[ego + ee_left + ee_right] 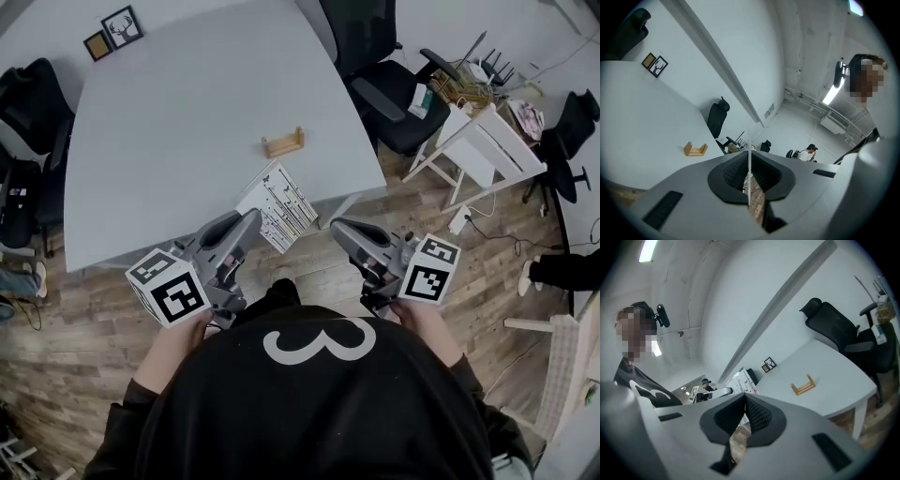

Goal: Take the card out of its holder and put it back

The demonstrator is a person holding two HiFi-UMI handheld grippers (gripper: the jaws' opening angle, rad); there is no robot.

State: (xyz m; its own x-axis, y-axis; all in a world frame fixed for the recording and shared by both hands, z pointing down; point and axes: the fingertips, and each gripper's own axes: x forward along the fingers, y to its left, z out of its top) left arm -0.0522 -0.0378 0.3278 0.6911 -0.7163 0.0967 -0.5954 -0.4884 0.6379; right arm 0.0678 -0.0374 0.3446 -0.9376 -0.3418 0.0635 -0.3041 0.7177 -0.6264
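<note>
Our left tongs are clamped on the thin white rectangular card. In the left gripper view its edge runs as a fine white line straight up between the ribbed black pads. Our right tongs have their jaws together at the tips, with nothing gripped between them.

In the head view we hold the card tilted over the near edge of the pale grey table, just ahead of the left tongs and to the left of the right tongs. The card also shows in the right gripper view. Its face carries rows of small black print, too fine for us to read.

The small light-wood slotted card holder stands on the table, apart from the card and further in from the edge.

At the far left corner of the table lies a black-framed picture of a deer's head, beside a smaller brown frame.

A large white numeral "3" is printed on our black top. Each of the tongs carries a white cube with black square markers.
</note>
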